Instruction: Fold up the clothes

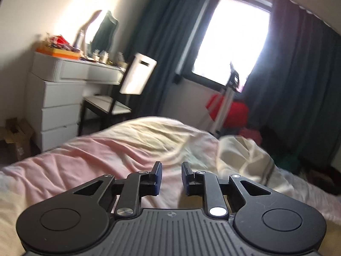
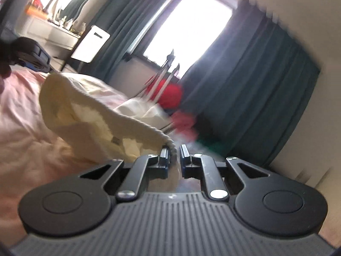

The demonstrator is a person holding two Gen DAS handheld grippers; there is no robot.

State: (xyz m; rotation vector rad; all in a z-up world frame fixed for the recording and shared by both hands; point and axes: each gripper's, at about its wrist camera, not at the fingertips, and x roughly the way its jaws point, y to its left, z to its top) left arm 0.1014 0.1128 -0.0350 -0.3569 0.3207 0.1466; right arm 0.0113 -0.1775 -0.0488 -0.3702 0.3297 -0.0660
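Beyond the rumpled pink bed sheet (image 1: 89, 162) stand a white dressing table (image 1: 76, 70), a chair (image 1: 119, 98) and dark teal curtains (image 1: 162, 42). Left gripper (image 1: 171, 178) hovers parted and empty above the bed. Right gripper (image 2: 174, 159) is slightly apart, the cream knitted garment's (image 2: 85, 115) twisted-cord edge between its fingers; whether it pinches is unclear.

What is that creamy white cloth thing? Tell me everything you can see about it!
The cream garment looks like soft knitted cloth, pale yellow-white, with a twisted ropey edge. It is lifted and stretched, not folded, hanging over the pink bedsheet. Its corner runs into the right tongs, between the fingertips, which stand narrowly apart. The left wrist view shows it crumpled at the bed's far side; the left tongs are open and not touching it.
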